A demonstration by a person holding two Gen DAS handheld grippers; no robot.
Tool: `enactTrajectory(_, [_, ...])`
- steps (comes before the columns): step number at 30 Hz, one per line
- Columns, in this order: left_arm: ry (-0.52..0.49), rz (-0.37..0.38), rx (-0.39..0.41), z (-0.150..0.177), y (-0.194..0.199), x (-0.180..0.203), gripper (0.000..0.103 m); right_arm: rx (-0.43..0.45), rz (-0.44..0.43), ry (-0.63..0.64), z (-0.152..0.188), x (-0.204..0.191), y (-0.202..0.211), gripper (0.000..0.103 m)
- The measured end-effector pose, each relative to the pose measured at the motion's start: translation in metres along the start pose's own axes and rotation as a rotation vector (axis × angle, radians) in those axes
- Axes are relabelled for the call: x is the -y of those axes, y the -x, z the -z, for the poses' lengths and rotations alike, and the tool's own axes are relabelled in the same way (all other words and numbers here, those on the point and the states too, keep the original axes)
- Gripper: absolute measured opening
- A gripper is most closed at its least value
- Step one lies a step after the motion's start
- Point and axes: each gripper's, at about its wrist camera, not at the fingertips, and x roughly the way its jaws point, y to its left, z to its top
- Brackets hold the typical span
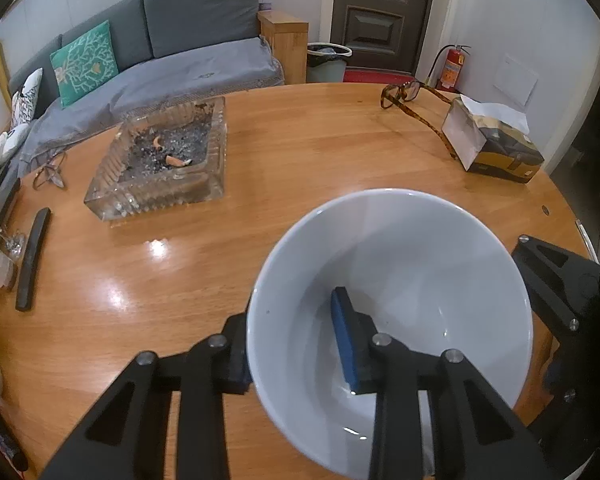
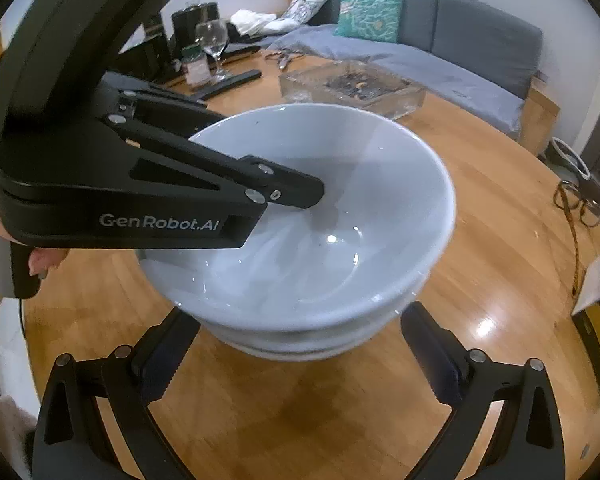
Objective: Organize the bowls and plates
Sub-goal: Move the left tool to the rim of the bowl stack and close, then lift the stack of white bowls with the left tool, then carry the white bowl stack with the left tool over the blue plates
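White bowl (image 2: 300, 208) sits mouth-up, round; left tongs (image 1: 300, 344) pinch its near rim; right tongs (image 2: 296, 360) gape wide, straddling stacked bowls (image 2: 292, 344) below.

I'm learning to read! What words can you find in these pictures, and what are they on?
"GenRobot.AI": white letters on the side of the left gripper.
Fire extinguisher: label too blurred to read.
Tissue box: print too blurred.
Small jar: label too small.

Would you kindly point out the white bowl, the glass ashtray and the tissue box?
white bowl (image 1: 420, 240), left wrist view, on its inner far wall.
glass ashtray (image 1: 112, 196), left wrist view, on its near-left glass rim.
tissue box (image 1: 466, 136), left wrist view, on its pale end face.
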Motion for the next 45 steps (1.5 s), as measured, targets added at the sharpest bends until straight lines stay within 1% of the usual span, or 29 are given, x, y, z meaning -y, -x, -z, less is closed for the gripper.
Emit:
enactTrajectory(1, [-0.002, -0.001, 0.000, 0.001, 0.000, 0.000, 0.029, -0.005, -0.007, 0.010, -0.001, -0.001, -0.001, 0.093])
enactTrajectory(7, [-0.014, 0.024, -0.010, 0.009, 0.007, 0.000, 0.029, -0.013, 0.015, 0.039, -0.001, -0.009, 0.001, 0.093])
enactTrajectory(12, [-0.030, 0.035, -0.023, 0.034, 0.024, 0.008, 0.029, -0.032, -0.002, 0.050, 0.009, -0.025, 0.012, 0.093])
enactTrajectory(14, [-0.030, 0.050, -0.029, 0.046, 0.032, 0.011, 0.029, -0.040, -0.016, 0.059, 0.016, -0.036, 0.022, 0.093])
enactTrajectory(19, [-0.053, 0.072, -0.044, 0.081, 0.055, 0.024, 0.029, -0.057, -0.014, 0.069, 0.040, -0.069, 0.042, 0.093])
enactTrajectory(22, [-0.066, 0.097, -0.048, 0.097, 0.066, 0.030, 0.029, -0.044, -0.025, 0.036, 0.057, -0.085, 0.055, 0.093])
enactTrajectory(25, [-0.078, 0.121, -0.046, 0.108, 0.074, 0.035, 0.029, -0.017, -0.005, 0.006, 0.072, -0.099, 0.064, 0.093])
enactTrajectory(27, [-0.076, 0.134, -0.045, 0.111, 0.076, 0.037, 0.029, 0.016, 0.019, -0.026, 0.082, -0.107, 0.068, 0.094])
enactTrajectory(30, [-0.075, 0.139, -0.046, 0.110, 0.075, 0.037, 0.029, 0.099, 0.060, -0.112, 0.096, -0.114, 0.069, 0.094])
enactTrajectory(33, [-0.082, 0.153, -0.051, 0.110, 0.075, 0.036, 0.029, 0.117, 0.029, -0.229, 0.108, -0.110, 0.064, 0.094])
enactTrajectory(34, [-0.081, 0.159, -0.054, 0.110, 0.075, 0.035, 0.029, 0.123, 0.039, -0.257, 0.112, -0.109, 0.061, 0.094])
enactTrajectory(37, [-0.067, 0.185, -0.065, 0.109, 0.071, 0.032, 0.029, 0.150, 0.065, -0.260, 0.116, -0.112, 0.060, 0.095])
enactTrajectory(40, [-0.053, 0.212, -0.066, 0.107, 0.066, 0.029, 0.030, 0.171, 0.118, -0.198, 0.109, -0.123, 0.062, 0.094])
enactTrajectory(45, [-0.049, 0.229, -0.060, 0.107, 0.065, 0.028, 0.031, 0.168, 0.097, -0.207, 0.103, -0.120, 0.055, 0.097])
